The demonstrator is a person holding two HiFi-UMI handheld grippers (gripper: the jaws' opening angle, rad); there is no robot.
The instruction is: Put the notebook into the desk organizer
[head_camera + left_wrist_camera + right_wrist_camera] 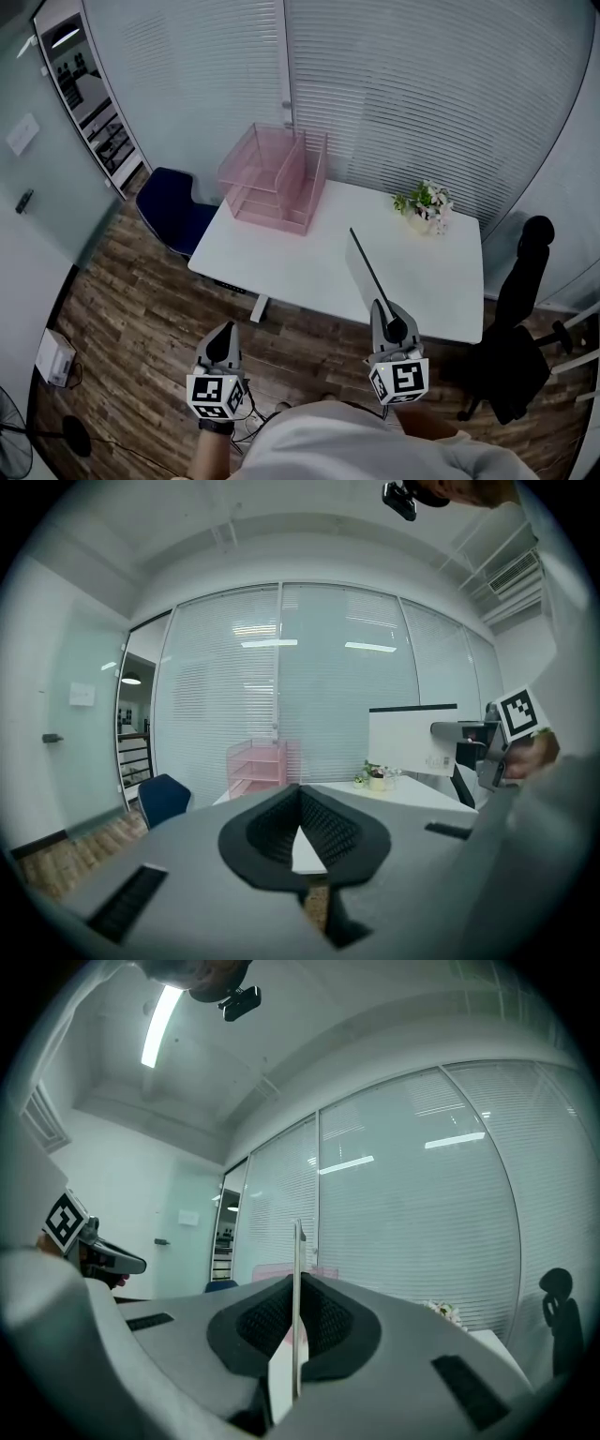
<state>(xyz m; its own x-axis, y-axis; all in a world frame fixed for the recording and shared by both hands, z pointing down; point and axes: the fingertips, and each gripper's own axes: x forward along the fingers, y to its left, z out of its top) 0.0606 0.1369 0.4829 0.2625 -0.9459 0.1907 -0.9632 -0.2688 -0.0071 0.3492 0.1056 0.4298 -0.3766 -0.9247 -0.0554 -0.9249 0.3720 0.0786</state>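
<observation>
A thin white notebook (368, 270) with a dark edge stands on edge above the near right part of the white desk (300, 267). My right gripper (390, 328) is shut on its near end. In the right gripper view the notebook (298, 1269) runs upright between the pads. The left gripper view shows its flat white cover (412, 738) at the right. The pink wire desk organizer (277, 178) sits at the desk's far left corner, well beyond the notebook. My left gripper (222, 349) hangs in front of the desk over the floor, its jaw tips together and holding nothing (300, 794).
A small potted plant (424, 204) stands at the desk's far right. A black office chair (520, 319) is to the right of the desk, a blue chair (173, 211) at its far left. Glass walls with blinds stand behind the desk. A white box (54, 356) lies on the wood floor.
</observation>
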